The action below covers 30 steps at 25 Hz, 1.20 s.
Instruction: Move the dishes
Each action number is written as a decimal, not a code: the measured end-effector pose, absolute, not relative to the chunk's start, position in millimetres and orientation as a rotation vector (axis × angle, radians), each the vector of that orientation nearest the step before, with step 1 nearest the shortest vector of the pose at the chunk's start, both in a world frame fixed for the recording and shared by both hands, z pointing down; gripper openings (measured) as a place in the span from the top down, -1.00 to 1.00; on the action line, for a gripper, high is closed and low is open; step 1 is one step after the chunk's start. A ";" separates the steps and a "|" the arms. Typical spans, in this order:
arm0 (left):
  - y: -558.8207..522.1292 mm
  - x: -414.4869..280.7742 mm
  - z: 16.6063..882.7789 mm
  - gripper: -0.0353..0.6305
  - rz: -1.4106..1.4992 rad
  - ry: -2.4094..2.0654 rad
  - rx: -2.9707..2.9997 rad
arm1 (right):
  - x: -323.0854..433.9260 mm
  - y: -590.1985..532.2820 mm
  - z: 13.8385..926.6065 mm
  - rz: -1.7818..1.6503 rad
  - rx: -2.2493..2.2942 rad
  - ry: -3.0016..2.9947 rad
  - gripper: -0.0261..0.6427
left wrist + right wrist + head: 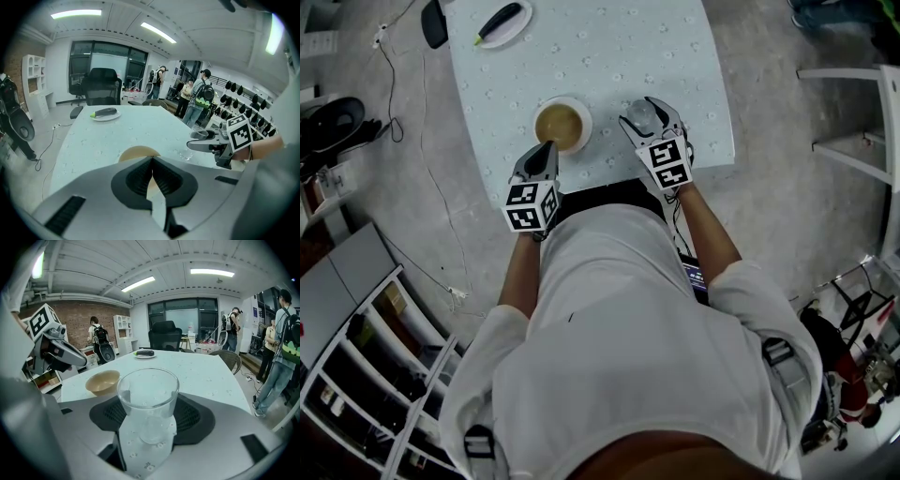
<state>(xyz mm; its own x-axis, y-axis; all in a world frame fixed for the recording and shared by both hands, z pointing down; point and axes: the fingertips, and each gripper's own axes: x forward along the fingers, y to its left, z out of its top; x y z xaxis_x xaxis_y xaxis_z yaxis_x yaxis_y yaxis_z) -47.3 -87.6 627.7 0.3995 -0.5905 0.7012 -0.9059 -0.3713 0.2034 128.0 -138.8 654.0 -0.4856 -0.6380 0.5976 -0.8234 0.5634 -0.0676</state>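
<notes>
A tan bowl (562,124) stands on the pale dotted table (609,47) near its front edge. My left gripper (548,146) sits at the bowl's near rim, jaws shut with their tips touching and nothing between them. In the left gripper view the bowl (138,151) shows just beyond the tips (152,158). My right gripper (643,114) is shut on a clear drinking glass (148,394), held upright to the right of the bowl (102,382). Whether the glass rests on the table or hangs just above it I cannot tell.
A white plate (517,28) carrying a dark long vegetable lies at the table's far left corner, with a black object (434,22) beside it. An office chair (164,339) stands beyond the far end. People stand at the right (281,352). Shelving (356,319) is on the floor at left.
</notes>
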 end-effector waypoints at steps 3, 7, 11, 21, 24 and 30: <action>-88.8 -45.8 628.1 0.83 0.708 -1.269 2.092 | 124.7 -137.2 656.9 0.496 1.168 -2.281 0.04; -87.5 -43.6 630.3 0.83 0.706 -1.259 2.099 | 125.6 -135.2 658.9 0.516 1.188 -2.280 -0.03; -85.1 -43.2 630.7 0.83 0.704 -1.251 2.104 | 128.8 -129.0 658.8 0.518 1.185 -2.273 -0.06; -81.7 -23.9 631.2 0.83 0.697 -1.187 2.159 | 143.6 -91.6 656.9 0.523 1.203 -2.233 -0.06; -79.9 -19.9 633.4 0.83 0.701 -1.172 2.168 | 145.5 -79.7 656.9 0.537 1.214 -2.230 -0.04; -75.3 -8.4 630.4 0.83 0.703 -1.139 2.199 | 151.0 -59.9 648.8 0.560 1.270 -2.231 0.32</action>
